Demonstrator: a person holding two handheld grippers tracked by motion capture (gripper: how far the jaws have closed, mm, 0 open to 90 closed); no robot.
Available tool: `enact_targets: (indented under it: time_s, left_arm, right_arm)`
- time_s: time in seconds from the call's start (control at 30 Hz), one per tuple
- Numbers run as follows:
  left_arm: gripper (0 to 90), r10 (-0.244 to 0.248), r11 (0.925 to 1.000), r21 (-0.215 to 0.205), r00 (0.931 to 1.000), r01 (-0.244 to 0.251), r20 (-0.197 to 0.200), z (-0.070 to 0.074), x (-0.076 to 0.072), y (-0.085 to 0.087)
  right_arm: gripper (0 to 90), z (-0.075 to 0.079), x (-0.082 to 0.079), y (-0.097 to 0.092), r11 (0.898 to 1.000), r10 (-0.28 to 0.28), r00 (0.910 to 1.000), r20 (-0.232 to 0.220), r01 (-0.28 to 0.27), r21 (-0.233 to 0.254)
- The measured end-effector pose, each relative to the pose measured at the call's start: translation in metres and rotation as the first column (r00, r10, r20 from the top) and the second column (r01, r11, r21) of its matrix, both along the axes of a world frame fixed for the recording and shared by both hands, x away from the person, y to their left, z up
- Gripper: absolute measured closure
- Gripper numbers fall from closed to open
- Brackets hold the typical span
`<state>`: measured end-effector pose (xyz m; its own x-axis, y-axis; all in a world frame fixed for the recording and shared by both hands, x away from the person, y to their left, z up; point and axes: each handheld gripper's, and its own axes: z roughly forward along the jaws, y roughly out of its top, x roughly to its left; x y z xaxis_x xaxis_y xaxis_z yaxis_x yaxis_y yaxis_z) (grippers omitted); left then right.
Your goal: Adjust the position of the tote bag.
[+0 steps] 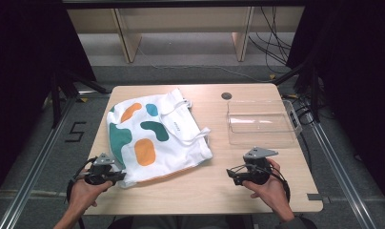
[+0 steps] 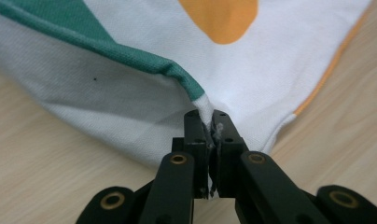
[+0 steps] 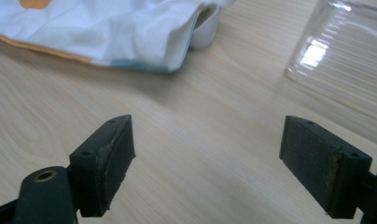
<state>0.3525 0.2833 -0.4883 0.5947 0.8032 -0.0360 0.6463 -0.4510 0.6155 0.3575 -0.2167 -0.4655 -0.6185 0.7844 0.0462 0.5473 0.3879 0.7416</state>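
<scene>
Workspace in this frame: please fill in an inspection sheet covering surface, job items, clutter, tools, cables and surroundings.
Surface: light wooden table, with a round dark grommet near the far edge.
Job's things: white fabric tote bag with green and orange blobs, lying flat at left, handles toward the middle; clear rectangular plastic bin at right, nothing seen inside.
Clutter: nothing seen.
Grippers: left tool shut on the bag's near corner, fabric pinched between the pads; right tool open over bare wood, holding nothing.
Cables: black cable loops at each tool; loose cables on the floor beyond the table.
Surroundings: wooden shelving legs behind, grey floor, a "5" marked at left.
</scene>
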Motion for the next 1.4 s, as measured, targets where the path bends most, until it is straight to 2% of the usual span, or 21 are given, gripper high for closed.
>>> enact_targets:
  time_s: [0.17,0.2,0.27,0.33,0.4,0.5,0.57,0.7,0.73,0.77,0.83,0.87,0.93,1.0,1.1,1.2,1.23,1.3,1.33,1.37,1.4]
  left_arm:
    - [86.1,0.074,0.9971,-0.018,0.9973,-0.074,0.001,-0.003,0.008,0.022]
    - [86.0,0.082,0.9966,-0.012,0.9966,-0.082,0.003,-0.002,0.009,0.026]
    - [86.0,0.102,0.9947,-0.014,0.9945,-0.102,0.024,-0.003,0.011,0.029]
    - [85.9,0.089,0.9958,0.021,0.996,-0.089,-0.005,-0.001,0.014,0.03]
    - [85.9,0.102,0.9948,-0.007,0.9948,-0.102,0.008,-0.003,0.015,0.027]
    - [85.8,0.085,0.996,0.025,0.9964,-0.085,-0.001,-0.003,0.016,0.03]
    - [85.7,0.107,0.9941,-0.018,0.9941,-0.107,0.016,-0.006,0.016,0.028]
    - [85.7,0.102,0.9948,0.005,0.9948,-0.102,-0.003,-0.005,0.017,0.027]
    - [85.7,0.103,0.9947,-0.003,0.9947,-0.103,0.001,-0.006,0.018,0.027]
    - [85.7,0.101,0.9948,0.001,0.9948,-0.101,0.004,-0.006,0.019,0.027]
    - [85.6,0.094,0.9956,0.009,0.9955,-0.094,0.018,-0.007,0.021,0.028]
    - [85.6,0.103,0.9947,0.001,0.9947,-0.103,0.001,-0.006,0.022,0.028]
    - [85.5,0.107,0.9942,0.0,0.9942,-0.107,-0.004,-0.007,0.026,0.031]
    - [85.6,0.117,0.9931,-0.003,0.9931,-0.117,0.004,-0.009,0.03,0.034]
    - [85.4,0.132,0.9909,0.025,0.9912,-0.132,0.007,-0.008,0.04,0.041]
    - [85.0,0.149,0.988,0.038,0.9885,-0.15,0.027,-0.009,0.053,0.046]
    - [84.8,0.154,0.9869,0.044,0.9876,-0.155,0.031,-0.009,0.057,0.048]
    - [83.9,0.171,0.984,0.043,0.9847,-0.173,0.031,-0.009,0.065,0.051]
    - [83.6,0.167,0.9846,0.048,0.9856,-0.168,0.028,-0.008,0.069,0.053]
    - [83.3,0.176,0.9837,0.032,0.9838,-0.177,0.036,-0.01,0.075,0.053]
    - [83.0,0.166,0.9848,0.045,0.9851,-0.168,0.047,-0.009,0.079,0.054]
  right_arm:
    - [23.6,0.0,0.006,0.015,0.998,0.044,0.9988,-0.022,-0.043,0.043]
    - [28.2,0.0,0.009,0.026,0.995,0.094,0.9948,-0.041,-0.092,0.038]
    - [30.8,-0.001,0.01,0.031,0.993,0.11,0.993,-0.041,-0.108,0.052]
    - [32.1,-0.002,0.012,0.044,0.987,0.147,0.987,-0.066,-0.142,0.076]
    - [35.0,-0.005,0.013,0.059,0.981,0.183,0.9781,-0.099,-0.175,0.086]
    - [38.0,-0.012,0.016,0.08,0.975,0.217,0.9683,-0.125,-0.207,0.085]
    - [40.9,-0.014,0.018,0.088,0.97,0.243,0.9597,-0.142,-0.237,0.057]
    - [53.7,-0.015,0.021,0.099,0.956,0.293,0.9478,-0.125,-0.289,0.049]
    - [56.0,-0.016,0.022,0.103,0.956,0.292,0.9475,-0.131,-0.286,0.06]
    - [59.6,-0.016,0.023,0.105,0.955,0.297,0.9433,-0.148,-0.295,0.034]
    - [68.3,-0.02,0.024,0.11,0.953,0.304,0.9452,-0.118,-0.302,0.035]
    - [73.1,-0.017,0.025,0.11,0.949,0.315,0.9406,-0.128,-0.316,0.008]
    - [77.9,-0.018,0.025,0.113,0.939,0.343,0.9346,-0.093,-0.342,0.028]
    - [81.0,-0.013,0.021,0.116,0.926,0.376,0.9197,-0.112,-0.377,0.017]
    - [83.4,-0.014,0.011,0.128,0.896,0.443,0.8896,-0.109,-0.444,0.018]
    - [83.9,-0.014,0.0,0.142,0.879,0.476,0.873,-0.108,-0.477,0.01]
    - [84.0,-0.015,-0.005,0.15,0.868,0.494,0.863,-0.107,-0.496,0.005]
    - [84.2,-0.015,-0.013,0.161,0.86,0.509,0.8544,-0.105,-0.51,0.017]
    - [84.2,-0.014,-0.016,0.166,0.85,0.524,0.8438,-0.115,-0.526,0.019]
    - [84.1,-0.014,-0.017,0.169,0.852,0.522,0.8453,-0.115,-0.523,0.018]
    - [84.1,-0.015,-0.019,0.175,0.846,0.532,0.8382,-0.118,-0.533,0.033]
